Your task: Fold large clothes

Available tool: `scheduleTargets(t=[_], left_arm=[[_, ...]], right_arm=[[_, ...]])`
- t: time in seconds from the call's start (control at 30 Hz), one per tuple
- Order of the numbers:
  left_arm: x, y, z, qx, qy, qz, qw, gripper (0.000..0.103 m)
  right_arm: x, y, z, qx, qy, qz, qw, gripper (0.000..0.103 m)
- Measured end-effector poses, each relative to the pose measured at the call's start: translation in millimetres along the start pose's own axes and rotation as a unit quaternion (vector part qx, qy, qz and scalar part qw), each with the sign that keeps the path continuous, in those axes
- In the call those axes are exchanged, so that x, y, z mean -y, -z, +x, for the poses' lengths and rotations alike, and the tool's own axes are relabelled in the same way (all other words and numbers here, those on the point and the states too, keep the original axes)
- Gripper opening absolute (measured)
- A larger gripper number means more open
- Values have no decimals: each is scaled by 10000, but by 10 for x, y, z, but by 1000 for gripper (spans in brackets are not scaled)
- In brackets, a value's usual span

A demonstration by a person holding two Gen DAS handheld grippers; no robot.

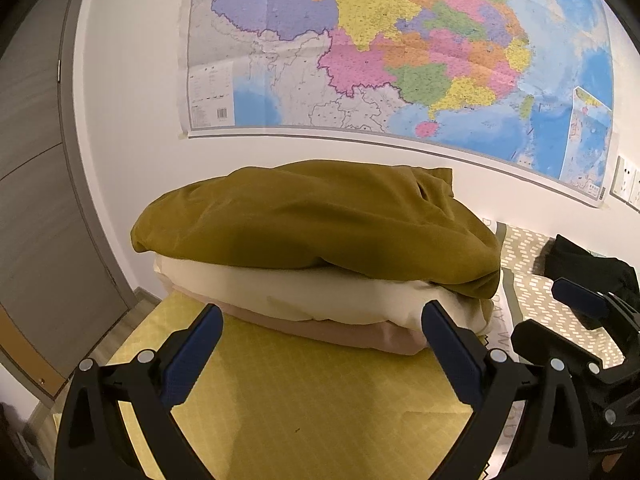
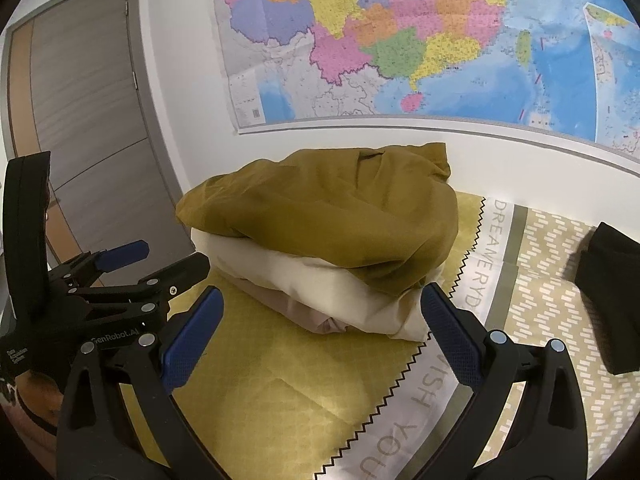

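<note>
A stack of folded clothes lies on the bed: an olive-brown garment (image 1: 320, 220) on top, a cream one (image 1: 320, 292) under it, a beige-pink one (image 1: 360, 334) at the bottom. The same stack shows in the right wrist view, with the olive garment (image 2: 332, 216) above the cream one (image 2: 304, 280). My left gripper (image 1: 322, 340) is open and empty, just in front of the stack. My right gripper (image 2: 320, 320) is open and empty, also just in front of the stack. The right gripper also shows in the left wrist view (image 1: 560, 316); the left gripper shows in the right wrist view (image 2: 156, 258).
A yellow bedspread (image 1: 300, 408) covers the bed. A black garment (image 2: 612, 296) lies to the right on a patterned part (image 2: 540, 340). A wall map (image 1: 400, 48) hangs behind. A grey door (image 2: 80, 100) stands at the left.
</note>
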State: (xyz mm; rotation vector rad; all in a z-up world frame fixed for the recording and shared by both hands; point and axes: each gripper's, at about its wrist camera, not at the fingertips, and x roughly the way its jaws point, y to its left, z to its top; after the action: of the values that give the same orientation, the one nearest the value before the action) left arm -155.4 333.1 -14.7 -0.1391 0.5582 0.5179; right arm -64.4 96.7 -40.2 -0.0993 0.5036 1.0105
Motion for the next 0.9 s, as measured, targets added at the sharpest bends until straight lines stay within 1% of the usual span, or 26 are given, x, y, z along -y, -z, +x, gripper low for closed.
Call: scheduleTargets(t=[0.47, 0.9], left_arm=[[-6, 38, -99, 28, -182, 19, 9998, 96], [-6, 58, -150, 50, -238, 24, 9997, 96]], right_arm=[[-15, 21, -40, 27, 10, 25, 10000, 97], [-60, 54, -71, 12, 10, 30, 10000, 97]])
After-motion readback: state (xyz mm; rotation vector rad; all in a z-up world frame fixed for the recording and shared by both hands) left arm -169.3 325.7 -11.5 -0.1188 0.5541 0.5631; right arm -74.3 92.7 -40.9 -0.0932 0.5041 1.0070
